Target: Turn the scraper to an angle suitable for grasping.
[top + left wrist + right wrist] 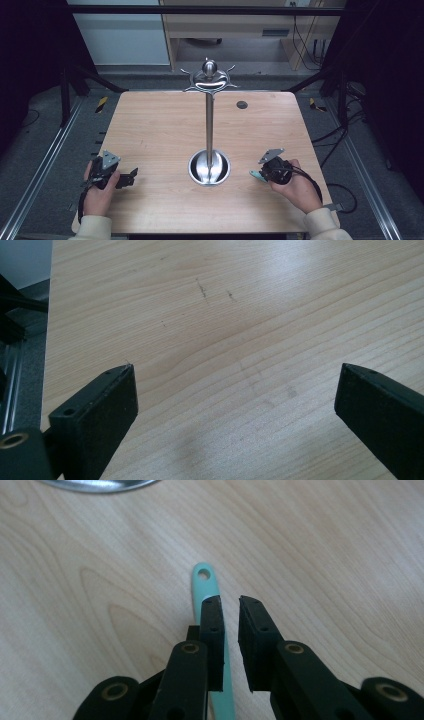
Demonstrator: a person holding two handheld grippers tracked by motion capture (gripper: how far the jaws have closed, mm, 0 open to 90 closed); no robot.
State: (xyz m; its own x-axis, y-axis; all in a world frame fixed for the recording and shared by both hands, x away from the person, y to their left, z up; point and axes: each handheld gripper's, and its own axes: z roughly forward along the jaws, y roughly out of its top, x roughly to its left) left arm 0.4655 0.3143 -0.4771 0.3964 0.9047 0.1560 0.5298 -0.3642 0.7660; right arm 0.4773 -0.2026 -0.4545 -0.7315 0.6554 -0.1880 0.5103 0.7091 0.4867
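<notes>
The work looks to be at its pick-up step: a mint-green utensil handle (210,625) with a hanging hole lies on the wooden table (160,125), lower centre of the right gripper view, and the right gripper (230,610) sits over it, jaws nearly closed with a thin gap, the handle running under the left jaw rather than clearly pinched. Next it probably must seat the handle between the jaws, then lift toward the hooked steel stand (209,125) at frame centre. The left gripper (235,390) rests spread wide over bare wood, empty.
</notes>
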